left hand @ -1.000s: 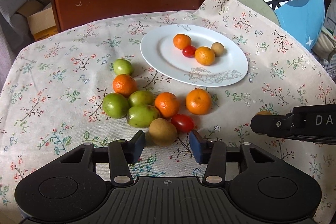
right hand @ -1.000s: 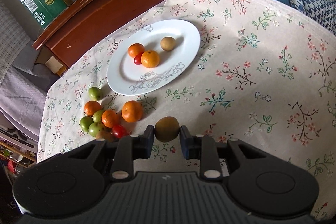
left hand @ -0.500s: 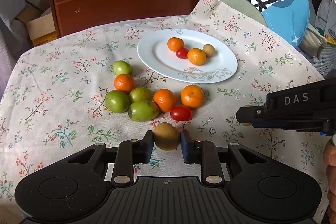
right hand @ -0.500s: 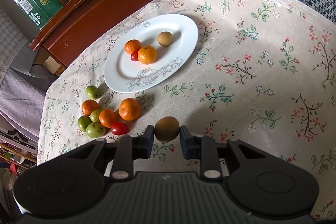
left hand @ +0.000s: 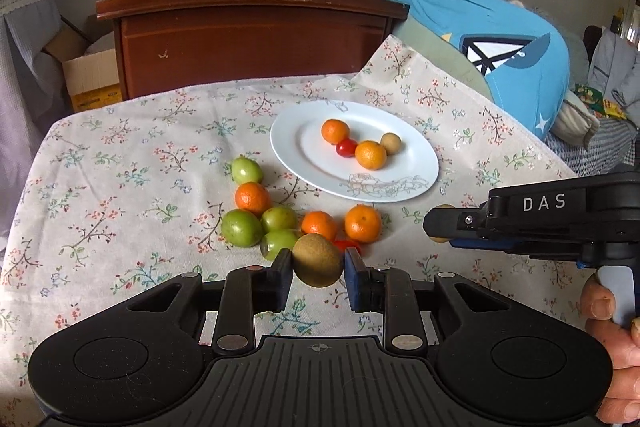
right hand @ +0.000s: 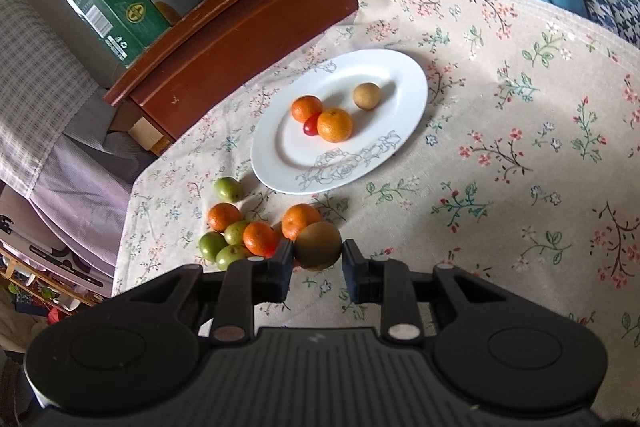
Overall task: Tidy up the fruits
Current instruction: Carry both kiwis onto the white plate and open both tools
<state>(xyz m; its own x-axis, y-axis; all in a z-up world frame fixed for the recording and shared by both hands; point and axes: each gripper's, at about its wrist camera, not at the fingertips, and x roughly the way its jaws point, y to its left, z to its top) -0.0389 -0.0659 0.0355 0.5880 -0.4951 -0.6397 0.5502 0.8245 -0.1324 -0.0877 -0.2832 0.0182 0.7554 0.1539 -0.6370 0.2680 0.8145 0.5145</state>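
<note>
A brown kiwi-like fruit (left hand: pixel 318 259) sits low in the centre of the left wrist view, pinched between the pads of the left gripper (left hand: pixel 318 273) and clear of the floral tablecloth (left hand: pixel 132 187). A second brown fruit (right hand: pixel 319 245) is clamped the same way in the right gripper (right hand: pixel 318 263), low centre of the right wrist view. Beyond the left fruit, the loose pile of green and orange fruit (left hand: pixel 276 219) lies mid-frame on the cloth, and the white plate (left hand: pixel 416 183) above it holds two oranges, a red tomato and a small brown fruit. The held fruit covers most of a red tomato (left hand: pixel 348 245) behind it. In the left view the right gripper enters from the right edge seen side-on, so only slivers of its fruit show past the finger, and a hand (left hand: pixel 612 339) on its handle is cut off at the lower right corner. A second ago the left jaws stood apart around the fruit while it rested on the cloth; they have since closed on it, while the right gripper's hold looks unchanged.
</note>
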